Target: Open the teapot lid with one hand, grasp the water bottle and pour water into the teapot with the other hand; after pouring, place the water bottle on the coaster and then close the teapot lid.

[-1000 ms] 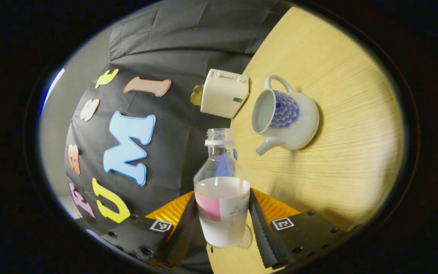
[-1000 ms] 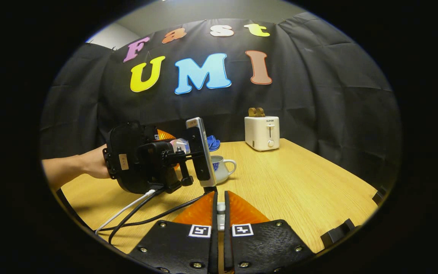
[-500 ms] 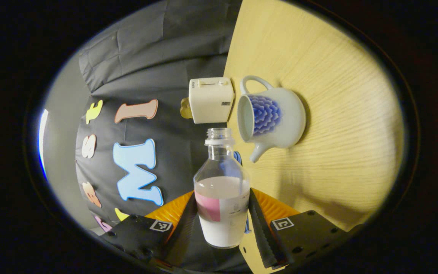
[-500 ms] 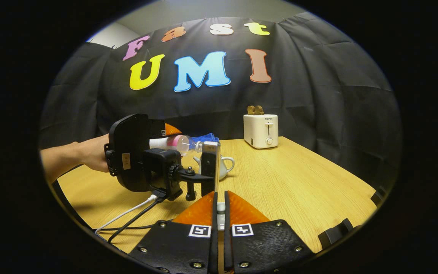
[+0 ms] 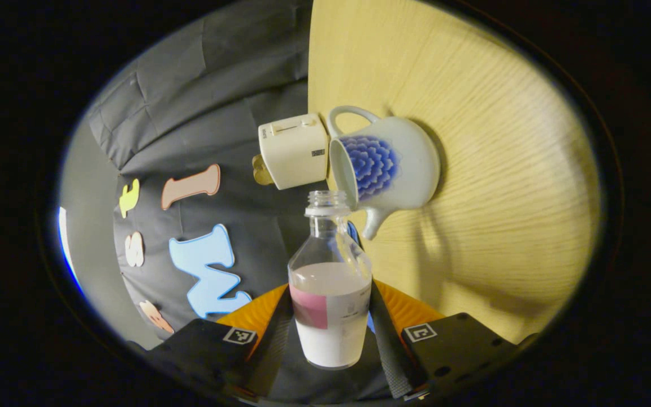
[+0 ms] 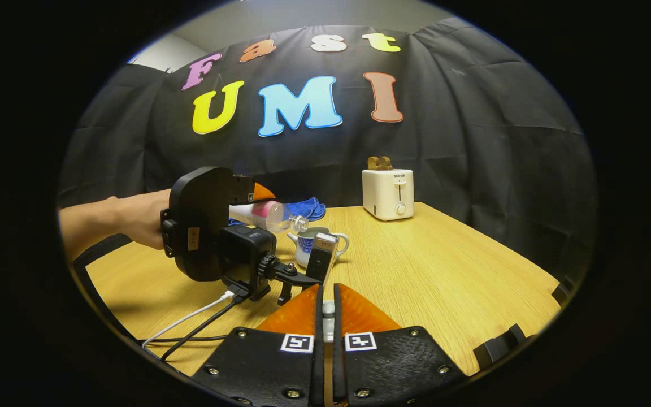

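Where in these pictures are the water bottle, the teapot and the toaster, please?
water bottle [image 5: 331, 316]: left gripper view, on its labelled lower body.
teapot [image 5: 402, 164]: left gripper view, on its rounded side beside the blue pattern.
toaster [image 6: 387, 195]: right gripper view, on its front face near the lever.

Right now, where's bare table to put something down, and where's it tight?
Free: the wide stretch of table right of the teapot and in front of the toaster. Crowded: the left side, where the left gripper tips the water bottle over the teapot, blue cloth behind, cables trailing in front.
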A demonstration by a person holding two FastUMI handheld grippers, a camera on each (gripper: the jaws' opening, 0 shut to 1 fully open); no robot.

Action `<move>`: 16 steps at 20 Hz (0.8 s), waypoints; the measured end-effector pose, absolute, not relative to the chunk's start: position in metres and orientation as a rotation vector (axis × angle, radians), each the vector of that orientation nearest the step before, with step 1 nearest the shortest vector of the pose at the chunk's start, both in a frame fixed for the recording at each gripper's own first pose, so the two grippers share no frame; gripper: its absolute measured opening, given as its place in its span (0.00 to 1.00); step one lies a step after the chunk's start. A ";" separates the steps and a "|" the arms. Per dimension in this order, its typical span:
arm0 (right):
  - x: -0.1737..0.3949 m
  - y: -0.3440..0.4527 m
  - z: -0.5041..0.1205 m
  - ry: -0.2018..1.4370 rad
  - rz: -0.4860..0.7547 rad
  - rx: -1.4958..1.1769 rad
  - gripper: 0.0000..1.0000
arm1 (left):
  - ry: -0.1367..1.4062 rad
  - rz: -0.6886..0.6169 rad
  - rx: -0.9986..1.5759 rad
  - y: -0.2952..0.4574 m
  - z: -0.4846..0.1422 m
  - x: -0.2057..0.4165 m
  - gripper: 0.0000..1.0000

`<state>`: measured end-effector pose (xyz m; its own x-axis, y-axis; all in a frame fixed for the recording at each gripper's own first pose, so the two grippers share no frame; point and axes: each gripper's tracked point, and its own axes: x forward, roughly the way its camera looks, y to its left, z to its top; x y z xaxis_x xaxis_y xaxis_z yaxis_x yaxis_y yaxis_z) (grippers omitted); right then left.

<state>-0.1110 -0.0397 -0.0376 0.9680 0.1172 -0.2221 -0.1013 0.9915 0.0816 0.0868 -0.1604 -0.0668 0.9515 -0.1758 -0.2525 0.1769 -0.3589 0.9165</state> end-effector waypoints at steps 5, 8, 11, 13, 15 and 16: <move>-0.110 -0.040 -0.037 0.226 0.112 0.071 0.06 | 0.021 -0.370 1.926 -0.163 -0.063 0.085 0.84; -0.110 -0.040 -0.038 0.228 0.112 0.073 0.06 | -0.001 -0.352 1.957 -0.167 -0.057 0.080 0.84; -0.110 -0.040 -0.037 0.227 0.112 0.073 0.06 | -0.010 -0.337 1.982 -0.169 -0.048 0.086 0.84; -0.110 -0.040 -0.038 0.228 0.113 0.074 0.06 | -0.006 -0.330 1.999 -0.167 -0.045 0.090 0.84; -0.111 -0.039 -0.037 0.229 0.114 0.070 0.06 | -0.006 -0.332 2.045 -0.167 -0.043 0.090 0.84; -0.111 -0.040 -0.038 0.229 0.113 0.071 0.06 | -0.008 -0.334 2.053 -0.167 -0.041 0.089 0.84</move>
